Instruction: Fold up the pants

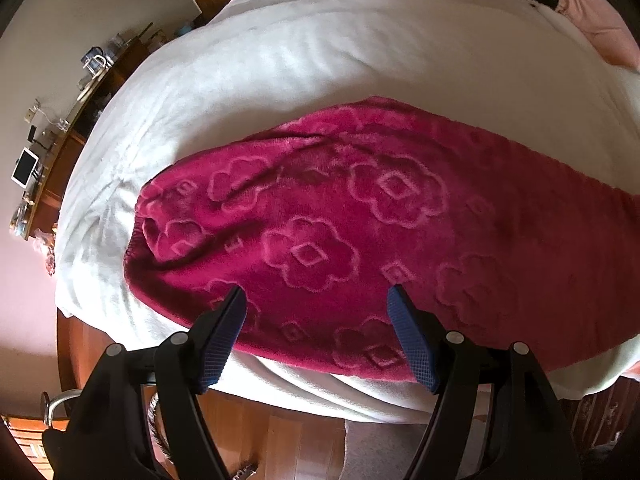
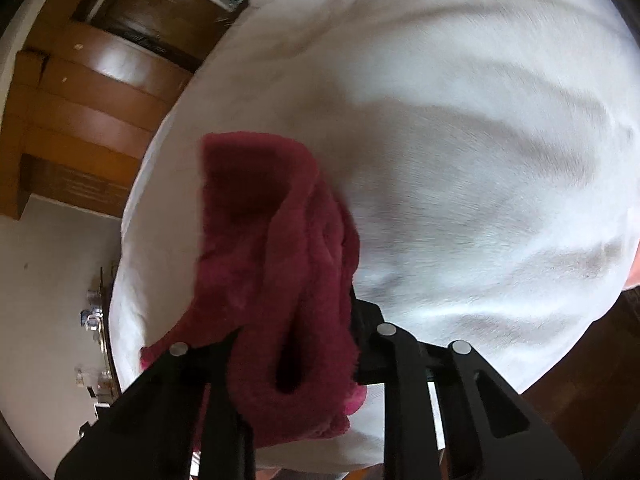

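Note:
Magenta fleece pants (image 1: pixel 340 220) with an embossed flower pattern lie flat across the white bed cover (image 1: pixel 320 60), one end near the bed's left side. My left gripper (image 1: pixel 316 300) hovers over the near edge of the pants, its blue pads wide apart and nothing between them. In the right wrist view a bunched, folded-over part of the pants (image 2: pixel 272 260) is lifted off the white bed cover (image 2: pixel 460 160). My right gripper (image 2: pixel 294 312) is shut on that fabric, and the fleece hides its fingertips.
A wooden shelf (image 1: pixel 52 140) with several small items runs along the wall left of the bed. Wooden floor (image 1: pixel 280 432) shows below the bed's near edge. A pink pillow (image 1: pixel 596 20) lies at the far right. A brown wardrobe (image 2: pixel 80 120) stands beyond the bed.

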`<state>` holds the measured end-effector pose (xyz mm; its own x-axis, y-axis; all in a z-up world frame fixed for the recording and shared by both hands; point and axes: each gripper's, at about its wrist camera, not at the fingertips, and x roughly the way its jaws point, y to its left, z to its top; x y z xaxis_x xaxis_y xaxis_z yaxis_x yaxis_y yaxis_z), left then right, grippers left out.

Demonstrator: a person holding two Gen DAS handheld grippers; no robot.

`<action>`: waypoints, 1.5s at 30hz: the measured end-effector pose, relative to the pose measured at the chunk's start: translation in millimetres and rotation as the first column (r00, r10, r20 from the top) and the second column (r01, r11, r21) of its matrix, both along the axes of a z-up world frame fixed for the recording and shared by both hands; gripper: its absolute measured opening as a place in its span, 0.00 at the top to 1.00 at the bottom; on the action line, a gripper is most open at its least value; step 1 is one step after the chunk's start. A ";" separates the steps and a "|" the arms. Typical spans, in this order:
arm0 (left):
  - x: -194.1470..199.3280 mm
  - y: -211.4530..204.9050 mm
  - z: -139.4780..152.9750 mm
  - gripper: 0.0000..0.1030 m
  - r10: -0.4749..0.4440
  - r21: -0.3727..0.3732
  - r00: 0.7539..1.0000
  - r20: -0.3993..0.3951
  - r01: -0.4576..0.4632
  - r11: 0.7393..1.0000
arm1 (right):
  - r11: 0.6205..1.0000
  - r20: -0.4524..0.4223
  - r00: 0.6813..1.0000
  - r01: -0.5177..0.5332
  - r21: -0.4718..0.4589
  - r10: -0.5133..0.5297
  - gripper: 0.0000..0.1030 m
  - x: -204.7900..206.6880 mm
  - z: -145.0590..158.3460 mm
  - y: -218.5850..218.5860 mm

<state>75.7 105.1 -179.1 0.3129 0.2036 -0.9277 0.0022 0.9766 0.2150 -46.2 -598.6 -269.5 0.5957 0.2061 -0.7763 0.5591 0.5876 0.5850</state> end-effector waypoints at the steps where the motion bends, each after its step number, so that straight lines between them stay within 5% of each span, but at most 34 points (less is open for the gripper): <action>1: 0.2 1.6 -1.2 0.29 0.003 -0.002 1.000 -0.003 -0.003 1.000 | 1.000 0.014 1.000 -0.013 -0.006 0.013 0.81 1.7 8.6 4.9; 11: 11.9 12.9 -13.9 0.29 0.024 -0.090 0.998 -0.049 -0.029 0.995 | 0.955 0.170 0.942 -0.275 -0.109 0.291 0.81 44.4 100.1 98.8; 18: 21.3 17.3 -14.9 0.29 0.007 -0.141 0.998 -0.055 -0.015 0.990 | 0.885 0.194 0.864 -0.454 -0.102 0.465 0.81 85.6 118.6 179.2; 28: 23.9 57.7 -27.2 0.29 0.045 -0.155 0.994 -0.100 -0.061 0.986 | 0.734 0.085 0.729 -0.670 -0.111 0.679 0.81 144.6 80.6 314.3; 39: 30.1 110.8 -39.4 0.29 0.096 -0.163 0.983 -0.153 -0.121 0.979 | 0.442 -0.138 0.471 -0.875 -0.197 0.871 0.81 149.5 8.2 454.7; 42: 35.9 117.6 -40.3 0.29 0.096 -0.166 0.983 -0.158 -0.122 0.979 | 0.401 -0.167 0.430 -0.897 -0.184 0.887 0.81 131.2 -7.9 465.6; 45: 42.4 121.9 -41.5 0.29 0.091 -0.174 0.982 -0.163 -0.119 0.977 | 0.391 -0.195 0.422 -0.902 -0.182 0.885 0.81 130.5 -20.7 474.2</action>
